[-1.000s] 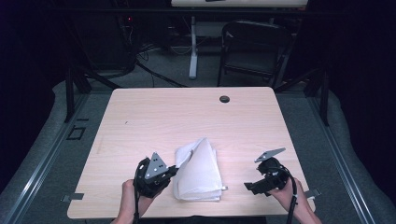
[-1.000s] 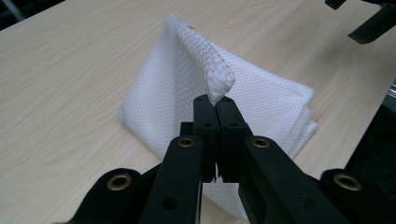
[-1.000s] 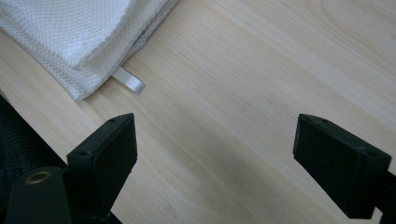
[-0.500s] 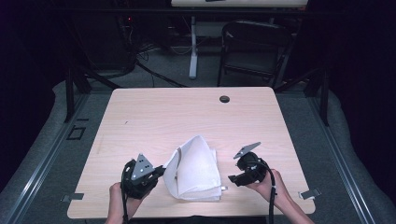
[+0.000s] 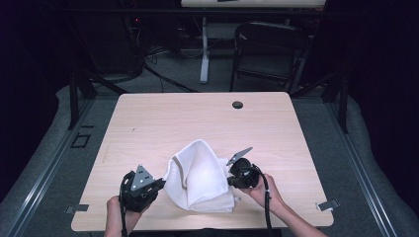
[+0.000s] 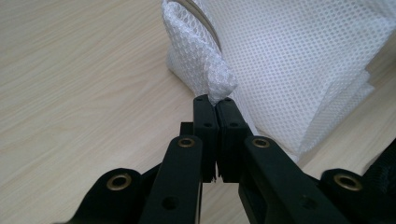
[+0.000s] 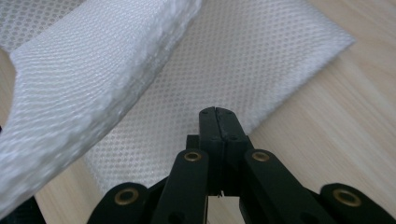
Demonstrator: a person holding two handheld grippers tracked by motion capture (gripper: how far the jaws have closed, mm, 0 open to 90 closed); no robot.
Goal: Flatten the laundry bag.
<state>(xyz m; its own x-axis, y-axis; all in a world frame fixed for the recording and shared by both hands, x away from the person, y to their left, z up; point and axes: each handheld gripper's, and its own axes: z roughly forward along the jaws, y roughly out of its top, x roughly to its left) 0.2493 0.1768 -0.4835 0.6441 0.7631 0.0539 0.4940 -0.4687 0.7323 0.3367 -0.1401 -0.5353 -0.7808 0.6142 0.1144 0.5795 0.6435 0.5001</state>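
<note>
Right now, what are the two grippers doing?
Left gripper: shut on a bunched fold of the mesh bag.
Right gripper: just closed, jaws together over the bag; no mesh visibly pinched.

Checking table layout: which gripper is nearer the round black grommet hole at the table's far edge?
Right. The right gripper sits almost straight below the grommet hole, by the white mesh bag. The left gripper lies farther off, toward the near left corner.

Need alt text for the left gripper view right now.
The left gripper, jaws shut, pinches a bunched fold of white mesh fabric at its tip. The fabric lies on a light wooden table.
</note>
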